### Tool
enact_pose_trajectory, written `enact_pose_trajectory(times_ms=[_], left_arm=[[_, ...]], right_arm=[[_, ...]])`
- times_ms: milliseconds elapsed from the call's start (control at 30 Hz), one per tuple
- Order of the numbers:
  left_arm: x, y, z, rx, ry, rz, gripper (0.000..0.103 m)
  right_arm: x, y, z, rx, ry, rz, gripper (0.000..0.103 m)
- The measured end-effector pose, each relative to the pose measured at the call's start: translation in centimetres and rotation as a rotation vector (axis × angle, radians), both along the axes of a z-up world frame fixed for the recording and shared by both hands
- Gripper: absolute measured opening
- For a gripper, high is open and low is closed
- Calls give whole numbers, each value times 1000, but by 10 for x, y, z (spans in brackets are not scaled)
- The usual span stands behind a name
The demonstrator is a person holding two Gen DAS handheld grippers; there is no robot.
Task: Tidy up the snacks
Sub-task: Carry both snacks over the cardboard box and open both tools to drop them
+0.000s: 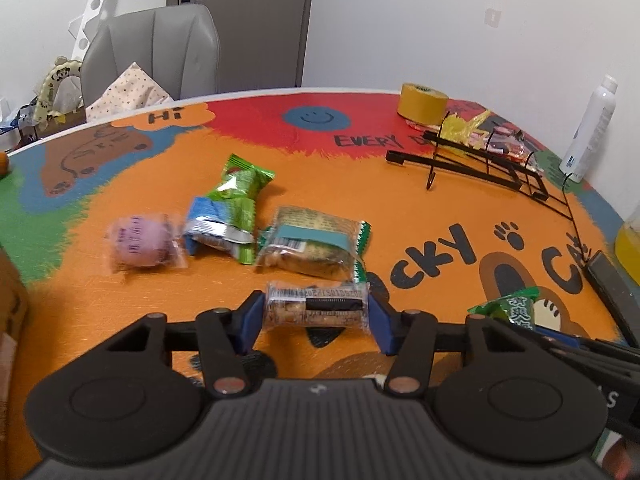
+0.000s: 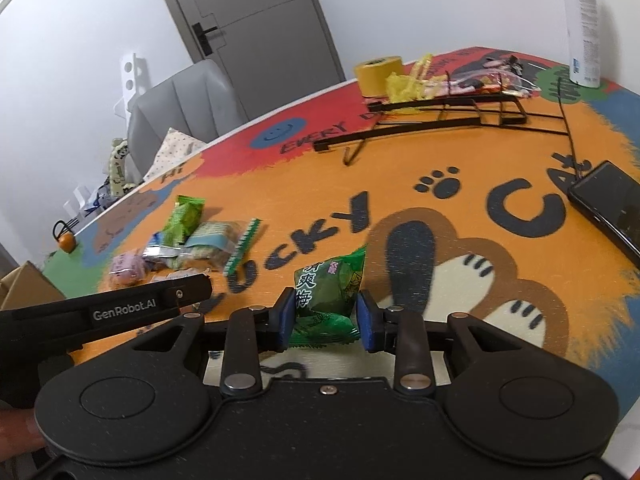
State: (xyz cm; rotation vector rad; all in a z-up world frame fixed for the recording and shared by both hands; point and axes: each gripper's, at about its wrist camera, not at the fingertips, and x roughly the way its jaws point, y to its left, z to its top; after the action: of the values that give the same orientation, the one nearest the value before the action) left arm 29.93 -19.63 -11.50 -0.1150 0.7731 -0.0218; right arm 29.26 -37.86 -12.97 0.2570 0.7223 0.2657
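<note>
My left gripper (image 1: 316,318) is shut on a short clear-wrapped snack roll (image 1: 316,306), one blue pad against each end, low over the orange table mat (image 1: 400,200). My right gripper (image 2: 326,320) is shut on a green plum candy packet (image 2: 326,296), also seen at the right in the left wrist view (image 1: 514,308). A pile of snacks lies beyond the left gripper: a purple round one (image 1: 142,242), a green and blue packet (image 1: 228,208) and a clear-wrapped biscuit pack (image 1: 312,240). A black wire rack (image 1: 488,164) at the far right holds several small wrapped sweets.
A yellow tape roll (image 1: 422,104) and a white bottle (image 1: 590,128) stand near the rack. A dark phone (image 2: 612,208) lies at the mat's right edge. A grey chair (image 1: 160,52) stands behind the table, and a cardboard box (image 1: 10,296) sits at the left.
</note>
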Motion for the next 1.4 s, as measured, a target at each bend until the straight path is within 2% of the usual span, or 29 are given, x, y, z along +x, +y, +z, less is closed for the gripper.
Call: enact_pose_trajectory(times_ms=[733,1133,1400], left_arm=[[-68,61,68,-20,-89,15,54],[-105,103,101,-16,-165,79,55],[-124,138,112,-17,-181,134,55]], right_arm=[[-34,57,54,16,-107,120,30],[-49,97,79,18,-165,210,30],[-54,122,87,17,-173,270,30]])
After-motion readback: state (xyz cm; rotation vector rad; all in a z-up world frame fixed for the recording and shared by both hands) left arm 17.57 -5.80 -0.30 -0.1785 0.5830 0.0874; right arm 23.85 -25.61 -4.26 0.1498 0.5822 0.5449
